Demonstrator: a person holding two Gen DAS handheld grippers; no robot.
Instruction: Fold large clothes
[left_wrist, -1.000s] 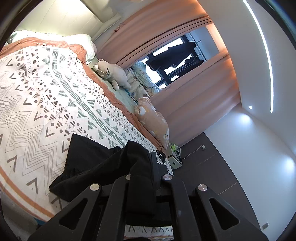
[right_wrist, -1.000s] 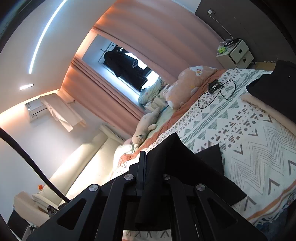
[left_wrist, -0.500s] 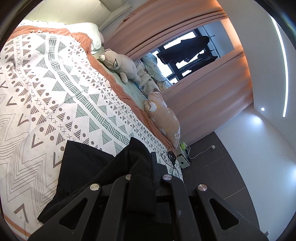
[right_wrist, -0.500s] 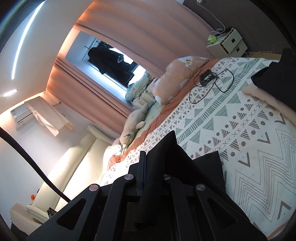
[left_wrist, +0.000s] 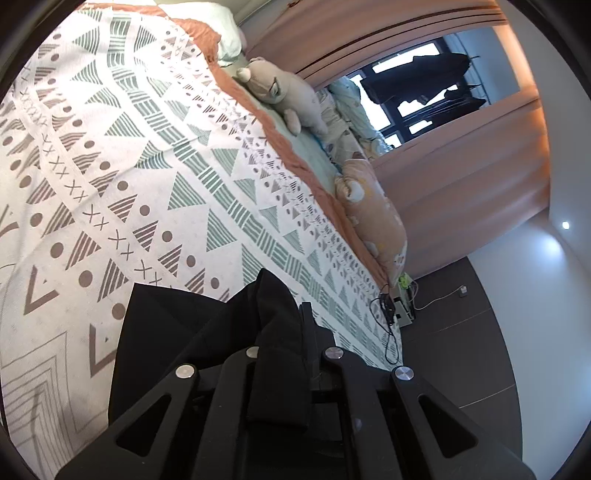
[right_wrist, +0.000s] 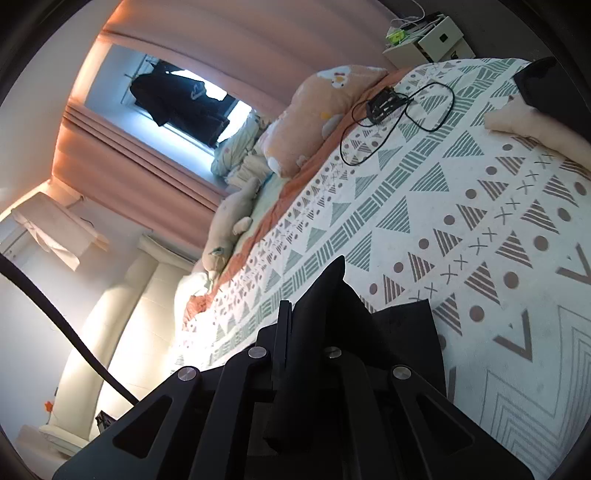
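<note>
Pinching black garment (left_wrist: 173, 332) in both clamped claws, left claw (left_wrist: 284, 325) and right claw (right_wrist: 314, 317), peaked corners pointing bedward.

I see both views evenly bright and sharp, daylight pouring through the window (left_wrist: 417, 92) and blowing out to white glare in the right view (right_wrist: 207, 107), a ceiling spot (left_wrist: 565, 225) glowing, while fisheye bending curves everything toward the dark round edges.
</note>
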